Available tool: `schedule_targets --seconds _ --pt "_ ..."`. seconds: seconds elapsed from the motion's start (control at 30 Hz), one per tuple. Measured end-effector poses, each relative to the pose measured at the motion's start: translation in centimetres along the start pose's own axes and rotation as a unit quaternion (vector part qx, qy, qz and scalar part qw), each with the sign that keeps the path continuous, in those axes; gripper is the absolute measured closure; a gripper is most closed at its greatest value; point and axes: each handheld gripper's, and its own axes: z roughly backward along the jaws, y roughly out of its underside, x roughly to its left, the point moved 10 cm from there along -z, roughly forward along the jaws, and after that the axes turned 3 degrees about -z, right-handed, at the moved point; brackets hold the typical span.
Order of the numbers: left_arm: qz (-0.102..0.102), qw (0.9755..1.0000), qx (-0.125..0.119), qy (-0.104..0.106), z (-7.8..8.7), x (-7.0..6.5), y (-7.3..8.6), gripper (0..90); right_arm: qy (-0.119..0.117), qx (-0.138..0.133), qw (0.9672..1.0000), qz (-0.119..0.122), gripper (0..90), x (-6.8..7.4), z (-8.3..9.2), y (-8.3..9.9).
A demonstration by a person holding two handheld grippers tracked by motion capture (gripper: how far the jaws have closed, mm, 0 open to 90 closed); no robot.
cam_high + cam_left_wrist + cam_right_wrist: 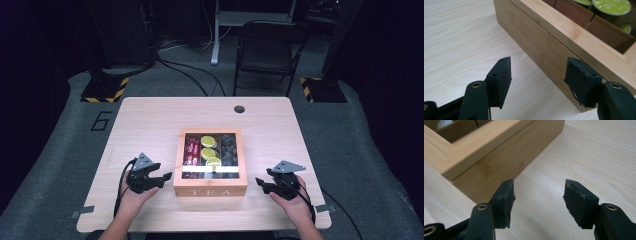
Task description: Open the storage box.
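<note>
A light wooden tea box with a glass-paned lid and "TEA" lettered on its front wall (210, 191) is seen on the pale wood-grain surface (150, 120), centred between the left and right edges and nearer the front edge than the far one. Through the lid, red packets (192, 151) are visible in the left compartment, round lime-green capsules (208, 142) in the middle one, and dark items in the right one; what the dark items are cannot be told.

The left gripper (161, 178) is held in the left hand (131, 200) just beside the box's left wall, near the front left corner of the box. Its jaws are apart with nothing between them. In the left gripper view (539, 81) the box wall (541, 42) is seen close past the right pad; contact cannot be confirmed. Green capsule tops (611, 6) are seen inside.

The right gripper (261, 183) is held in the right hand (296, 206), near the box's front right corner but apart from it. Its jaws are apart and empty. In the right gripper view (539, 201) bare surface is seen between the pads, with the box corner (499, 170) just beyond the left pad.
</note>
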Motion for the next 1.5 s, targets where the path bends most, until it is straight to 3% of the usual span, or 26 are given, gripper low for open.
schedule_targets --seconds 0.13,0.33,0.57,1.07,1.33,1.5 --pt "0.006 0.9999 -0.011 0.003 0.4 -0.4 -0.2 37.6 -0.001 -0.019 0.9998 0.0 41.5 0.3 0.6 -0.6" --pt "0.02 0.9994 -0.027 0.005 0.9 -0.8 -0.6 37.7 0.0 -0.026 0.9996 -0.005 42.0 0.3 1.1 -0.8" --pt "0.005 0.9997 -0.019 0.011 1.0 -1.4 -0.6 37.6 -0.005 -0.031 0.9994 -0.012 42.2 0.4 1.4 -1.0" --pt "0.009 0.9994 -0.03 0.013 1.6 -2.3 -0.9 38.2 -0.012 -0.049 0.9985 -0.021 42.2 1.0 2.4 -1.6" --pt "0.005 0.9993 -0.035 0.015 2.0 -2.7 -1.0 38.1 -0.019 -0.056 0.9982 -0.003 41.9 2.9 2.9 -2.2" --pt "0.009 0.9987 -0.042 0.027 2.5 -3.2 -1.2 39.0 -0.021 -0.06 0.9978 0.018 41.9 4.0 3.0 -2.4"
